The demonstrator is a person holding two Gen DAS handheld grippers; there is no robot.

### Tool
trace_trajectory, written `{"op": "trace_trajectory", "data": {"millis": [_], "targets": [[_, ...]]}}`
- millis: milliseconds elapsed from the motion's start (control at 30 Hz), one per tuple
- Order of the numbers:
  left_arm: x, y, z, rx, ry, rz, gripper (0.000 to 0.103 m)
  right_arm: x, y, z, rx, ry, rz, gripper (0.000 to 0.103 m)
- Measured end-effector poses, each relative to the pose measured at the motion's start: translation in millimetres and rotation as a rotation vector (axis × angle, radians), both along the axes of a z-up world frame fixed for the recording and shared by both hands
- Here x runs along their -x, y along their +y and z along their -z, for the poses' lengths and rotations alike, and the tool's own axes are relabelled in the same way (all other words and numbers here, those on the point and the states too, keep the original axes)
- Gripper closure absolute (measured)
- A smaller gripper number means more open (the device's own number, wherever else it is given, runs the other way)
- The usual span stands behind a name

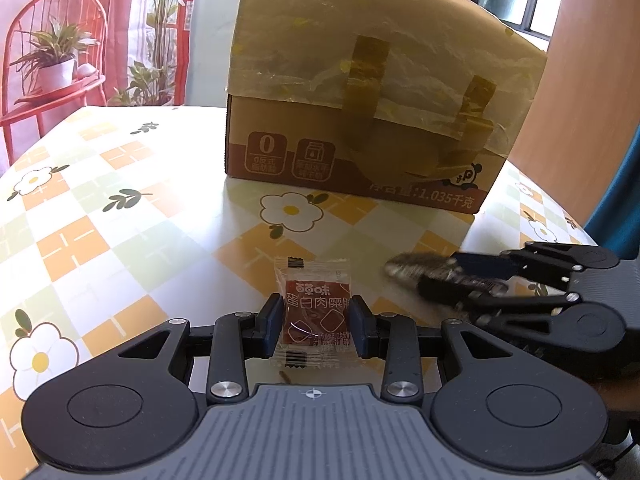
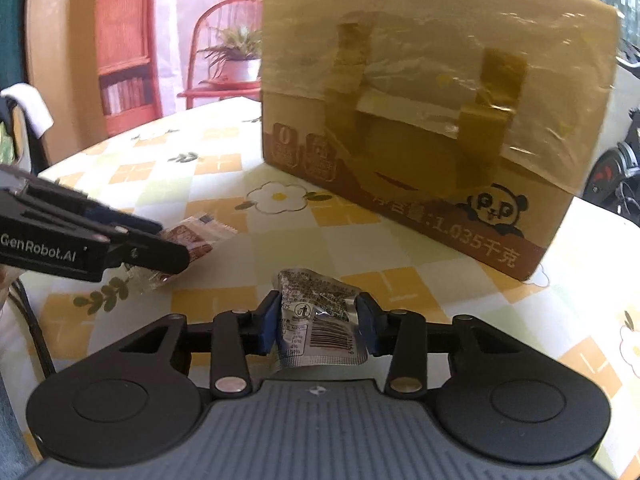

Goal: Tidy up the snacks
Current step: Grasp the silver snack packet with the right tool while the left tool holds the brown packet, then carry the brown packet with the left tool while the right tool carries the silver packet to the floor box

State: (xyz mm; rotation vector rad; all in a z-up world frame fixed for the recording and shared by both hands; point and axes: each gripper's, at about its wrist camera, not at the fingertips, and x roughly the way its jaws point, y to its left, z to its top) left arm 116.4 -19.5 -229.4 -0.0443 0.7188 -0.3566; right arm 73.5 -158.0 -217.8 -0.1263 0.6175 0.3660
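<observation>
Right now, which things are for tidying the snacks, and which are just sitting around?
For the job:
- red snack packet, held in the left gripper
- silver snack packet, held in the right gripper
- cardboard box on the table

Just around:
- red chair
- potted plant on it

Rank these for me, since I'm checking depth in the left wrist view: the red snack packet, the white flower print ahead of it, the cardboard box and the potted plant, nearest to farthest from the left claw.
1. Red snack packet: clamped in the left claw.
2. White flower print: on the tablecloth, straight ahead.
3. Cardboard box: behind the flower, center-right.
4. Potted plant: far left, on a red shelf beyond the table.
</observation>
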Motion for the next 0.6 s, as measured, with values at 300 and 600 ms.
{"op": "trace_trajectory", "data": {"millis": [300, 600], "targets": [[0.6, -0.8, -15.5, -0.01, -0.07, 0.01, 0.066, 3.4, -18.1, -9.9, -0.075, -0.048, 0.082, 0.06], [-13.1, 1.8, -80.9, 0.026, -0.233, 0.029, 0.066, 0.8, -22.9, -76.8, -0.084, -0.207, 0.071, 0.06]]}}
